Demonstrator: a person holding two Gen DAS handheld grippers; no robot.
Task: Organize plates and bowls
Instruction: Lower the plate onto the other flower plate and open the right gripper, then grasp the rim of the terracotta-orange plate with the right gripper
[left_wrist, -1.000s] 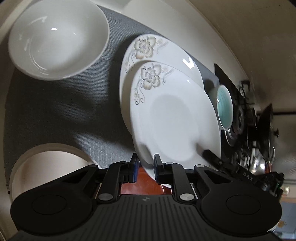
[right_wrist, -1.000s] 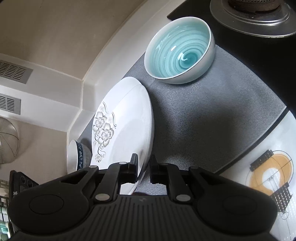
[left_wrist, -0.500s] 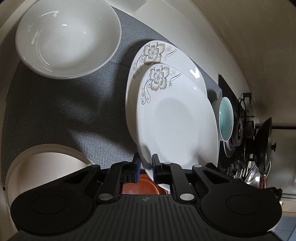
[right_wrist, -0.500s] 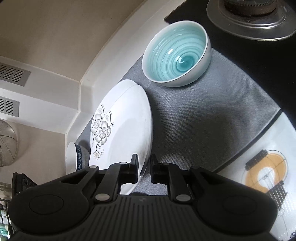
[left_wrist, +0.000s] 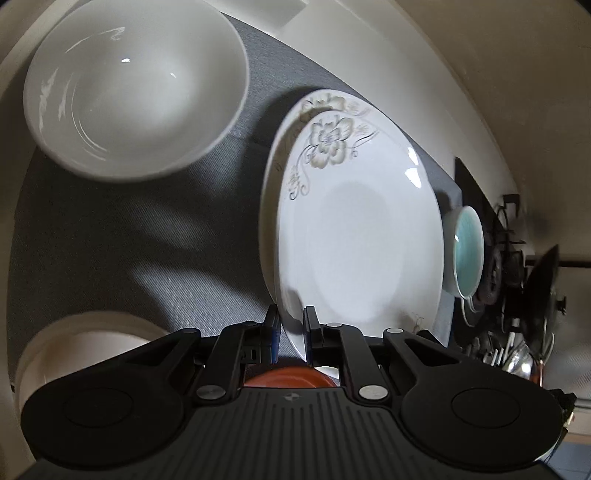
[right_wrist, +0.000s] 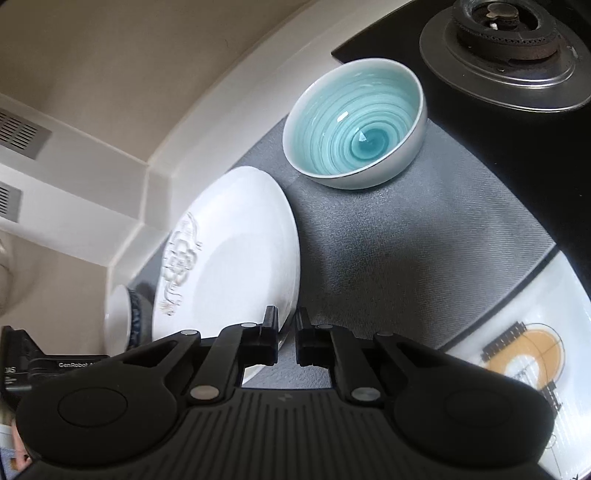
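Observation:
A white flower plate (left_wrist: 354, 236) hangs just above a second, matching plate (left_wrist: 267, 206), whose left rim and flower tip show beneath it. My left gripper (left_wrist: 291, 332) is shut on the upper plate's near rim. The right wrist view shows the same plate (right_wrist: 240, 266) edge-on from its other side. There the rim runs between the fingers of my right gripper (right_wrist: 286, 326), whose jaws are closing on it. A large white bowl (left_wrist: 133, 85) sits at the far left. A teal bowl (right_wrist: 354, 122) stands past the plates.
All this rests on a grey mat (right_wrist: 406, 258). A cream dish (left_wrist: 85, 343) lies at the near left and a red-orange dish (left_wrist: 288, 376) under my left gripper. A blue-patterned bowl (right_wrist: 125, 321), a guitar-print plate (right_wrist: 524, 354) and a stove burner (right_wrist: 506, 48) ring the mat.
The held plate has slid over the lower plate, so the two flowers now nearly overlap. Both grippers have kept their hold on its rims.

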